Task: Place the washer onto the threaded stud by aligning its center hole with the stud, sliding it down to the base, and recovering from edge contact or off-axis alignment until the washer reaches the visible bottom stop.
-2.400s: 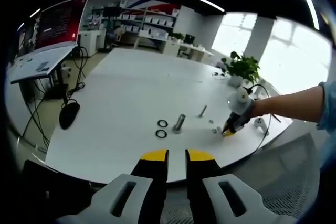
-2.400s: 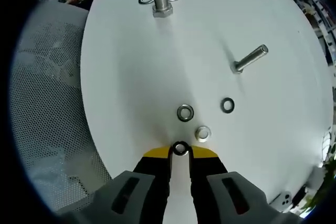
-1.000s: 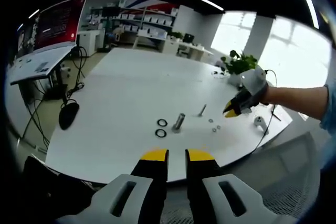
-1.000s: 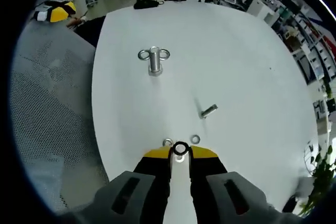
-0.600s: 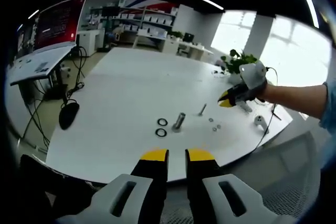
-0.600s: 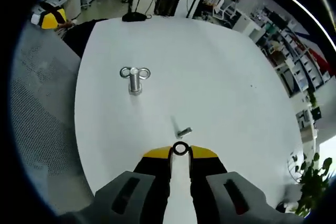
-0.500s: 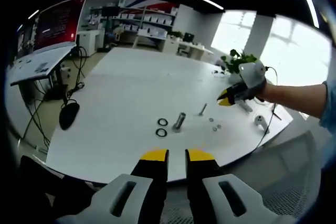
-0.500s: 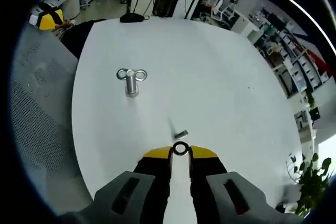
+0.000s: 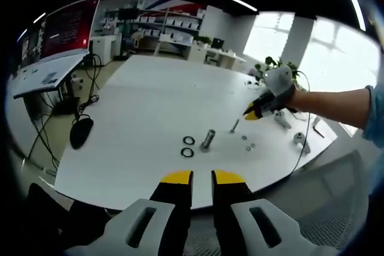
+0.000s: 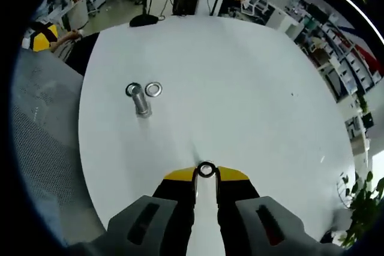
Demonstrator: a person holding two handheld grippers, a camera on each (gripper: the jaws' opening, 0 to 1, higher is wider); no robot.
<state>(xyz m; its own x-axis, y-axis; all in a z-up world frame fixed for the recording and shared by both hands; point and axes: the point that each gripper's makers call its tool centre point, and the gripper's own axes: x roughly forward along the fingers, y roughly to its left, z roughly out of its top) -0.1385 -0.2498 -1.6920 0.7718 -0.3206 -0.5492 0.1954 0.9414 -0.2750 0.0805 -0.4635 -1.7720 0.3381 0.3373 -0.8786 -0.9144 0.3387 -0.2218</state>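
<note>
Between right hand-held gripper point(image 10: 206, 175) tips: washer point(image 10: 206, 169), clamped | ahead-left on worktop point(image 10: 252, 88): upright threaded stud point(image 10: 140, 101) | left hand-held gripper point(image 9: 201, 178): slightly apart, empty.

Bare table point(image 10: 252, 88) lies between the right gripper point(image 10: 206, 175) and the stud point(image 10: 141, 105), seemingly unobstructed.

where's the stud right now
In the right gripper view the stud stands upright on the table, upper left, a loose washer lying beside it.
</note>
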